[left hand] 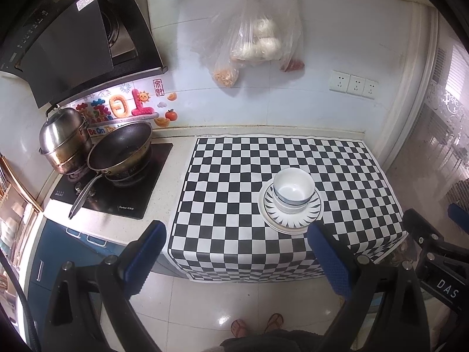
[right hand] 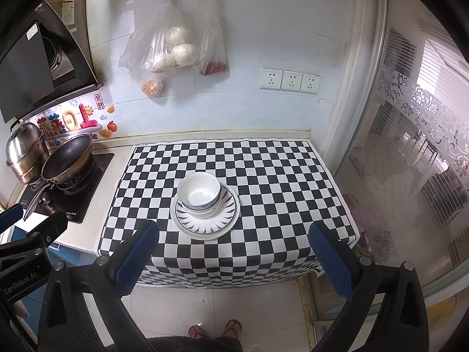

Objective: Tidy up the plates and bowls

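Stacked white bowls (left hand: 293,190) (right hand: 199,193) sit nested on a pile of plates (left hand: 290,217) (right hand: 205,220), the top plate patterned with dark rays. The pile rests on a black-and-white checked cloth (left hand: 234,199) (right hand: 278,190) on the counter. My left gripper (left hand: 237,234) is open, held back above the cloth's front edge, with nothing between its blue pads. My right gripper (right hand: 234,234) is also open and empty, just in front of the pile. Each gripper shows at the edge of the other's view.
A wok (left hand: 120,149) (right hand: 67,158) and a steel steamer pot (left hand: 64,140) (right hand: 25,152) stand on the hob at the left, under a range hood (left hand: 73,44). Plastic bags of food (left hand: 255,41) (right hand: 173,50) hang on the wall. A glass door (right hand: 410,161) lies right. Sandalled feet (right hand: 214,330) stand below.
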`<state>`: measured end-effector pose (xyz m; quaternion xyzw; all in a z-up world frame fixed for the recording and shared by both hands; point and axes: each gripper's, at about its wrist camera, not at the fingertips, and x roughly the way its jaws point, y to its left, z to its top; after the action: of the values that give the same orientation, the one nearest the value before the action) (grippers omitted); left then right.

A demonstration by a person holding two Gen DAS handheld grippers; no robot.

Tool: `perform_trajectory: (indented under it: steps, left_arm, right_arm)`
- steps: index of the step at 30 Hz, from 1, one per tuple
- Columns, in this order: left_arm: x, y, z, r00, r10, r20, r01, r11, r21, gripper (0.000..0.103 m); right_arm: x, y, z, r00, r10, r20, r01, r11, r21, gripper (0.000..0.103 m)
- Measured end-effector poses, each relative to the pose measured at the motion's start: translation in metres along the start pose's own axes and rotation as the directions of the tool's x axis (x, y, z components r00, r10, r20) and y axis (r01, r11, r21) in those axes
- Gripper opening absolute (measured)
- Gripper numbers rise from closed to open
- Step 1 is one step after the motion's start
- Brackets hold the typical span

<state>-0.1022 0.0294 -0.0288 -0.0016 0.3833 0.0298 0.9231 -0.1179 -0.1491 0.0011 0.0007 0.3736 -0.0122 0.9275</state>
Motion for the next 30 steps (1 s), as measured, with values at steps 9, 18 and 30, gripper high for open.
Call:
perform_trajectory:
  steps: [9, 18, 30]
  left_arm:
    - [0.004, 0.005, 0.002, 1.000, 0.003, -0.001, -0.003, 1.000, 0.001, 0.099]
    - [0.004, 0.006, 0.001, 1.000, 0.001, -0.005, -0.002, 1.000, -0.002, 0.099]
    - [0.013, 0.014, 0.001, 1.000, -0.013, -0.012, 0.014, 1.000, 0.006, 0.099]
  right_arm:
    - [0.002, 0.004, 0.001, 1.000, -0.002, -0.005, 0.002, 1.000, -0.002, 0.103]
    - [0.004, 0.004, 0.002, 1.000, 0.000, -0.006, 0.000, 1.000, -0.003, 0.103]
    - [0.008, 0.007, 0.003, 1.000, 0.001, -0.013, -0.001, 1.000, -0.007, 0.103]
